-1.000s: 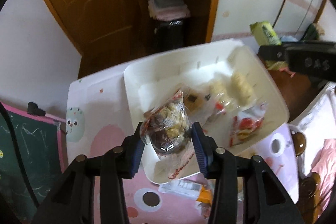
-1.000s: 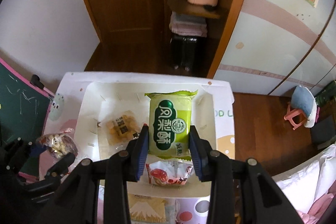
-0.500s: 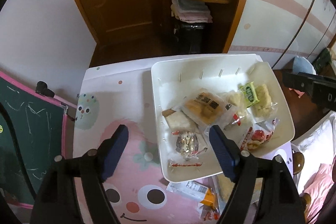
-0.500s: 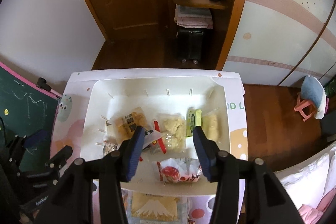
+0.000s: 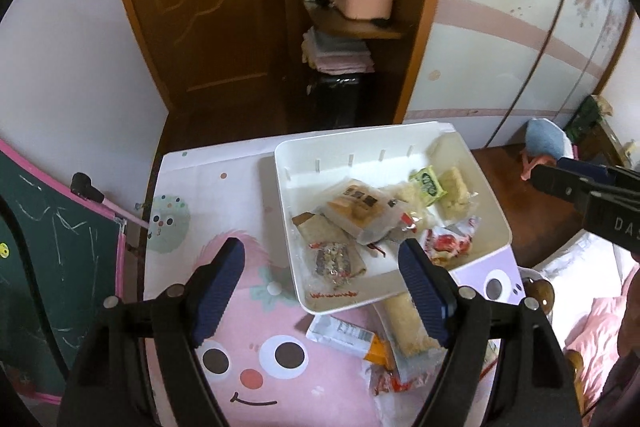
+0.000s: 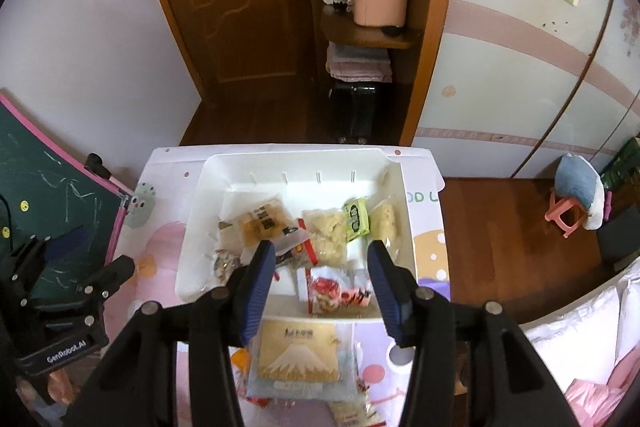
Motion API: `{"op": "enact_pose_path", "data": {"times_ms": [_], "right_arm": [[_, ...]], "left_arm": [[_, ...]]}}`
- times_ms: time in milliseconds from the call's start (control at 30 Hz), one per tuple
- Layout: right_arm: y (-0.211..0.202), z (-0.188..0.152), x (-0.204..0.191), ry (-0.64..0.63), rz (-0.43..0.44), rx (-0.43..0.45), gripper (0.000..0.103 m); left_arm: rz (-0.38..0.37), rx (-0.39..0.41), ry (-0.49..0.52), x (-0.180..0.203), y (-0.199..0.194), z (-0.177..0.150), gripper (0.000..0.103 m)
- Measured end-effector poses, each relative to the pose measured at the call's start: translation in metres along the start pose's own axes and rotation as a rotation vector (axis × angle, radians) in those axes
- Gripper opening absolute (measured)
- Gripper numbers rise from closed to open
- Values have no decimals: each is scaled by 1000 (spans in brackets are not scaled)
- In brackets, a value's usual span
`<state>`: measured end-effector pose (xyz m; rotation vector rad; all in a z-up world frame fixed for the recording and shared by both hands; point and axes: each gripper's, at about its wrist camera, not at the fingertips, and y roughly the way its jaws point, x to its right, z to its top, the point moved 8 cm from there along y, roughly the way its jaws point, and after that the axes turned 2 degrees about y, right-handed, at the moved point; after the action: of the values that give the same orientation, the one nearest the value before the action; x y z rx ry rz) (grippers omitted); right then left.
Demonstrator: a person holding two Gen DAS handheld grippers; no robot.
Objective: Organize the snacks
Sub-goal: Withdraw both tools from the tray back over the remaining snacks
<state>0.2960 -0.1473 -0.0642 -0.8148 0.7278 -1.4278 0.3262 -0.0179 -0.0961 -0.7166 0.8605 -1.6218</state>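
Pink and covered in cartoon faces, the table mat [image 5: 240, 327] is the biggest thing, and the white bin [image 5: 496, 223] sits on its far part. Every place below is told from that bin.

Inside the bin lie about 6 snack packs in a loose pile. A green pack [image 6: 356, 219] is by the right wall and a red pack [image 6: 332, 291] is by the near wall.

Just outside the near wall, more snacks wait on the mat. A gold pack with a mountain picture [image 6: 296, 355] lies flat, touching the near wall or almost. A long pale stick pack [image 5: 404, 323] lies beside it, with its long side running from the bin toward the person.

The right gripper [image 6: 322, 283] hangs over the near wall with its jaws spread and nothing between them. The gold pack is just below it and a bit nearer the person, so the right hand looks closest to that one.

The left gripper [image 5: 320, 291] hangs over the near left corner, jaws spread wide and empty. The stick pack lies just to its right.
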Motion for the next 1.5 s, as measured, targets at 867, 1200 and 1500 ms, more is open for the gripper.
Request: {"op": "enact_pose_path", "data": {"times_ms": [867,1200,1500], "right_arm": [[-31,-150,8,73,-86,-106,48],[4,-199,13,147,-23,-222,48],[47,-230,19,242,42,-329,48]], "left_arm": [[-155,-8,97,20,-52,-107,82],[-117,-93,42,7,-18,-148,82],[-74,-172,-25,3,24,-170,82]]}}
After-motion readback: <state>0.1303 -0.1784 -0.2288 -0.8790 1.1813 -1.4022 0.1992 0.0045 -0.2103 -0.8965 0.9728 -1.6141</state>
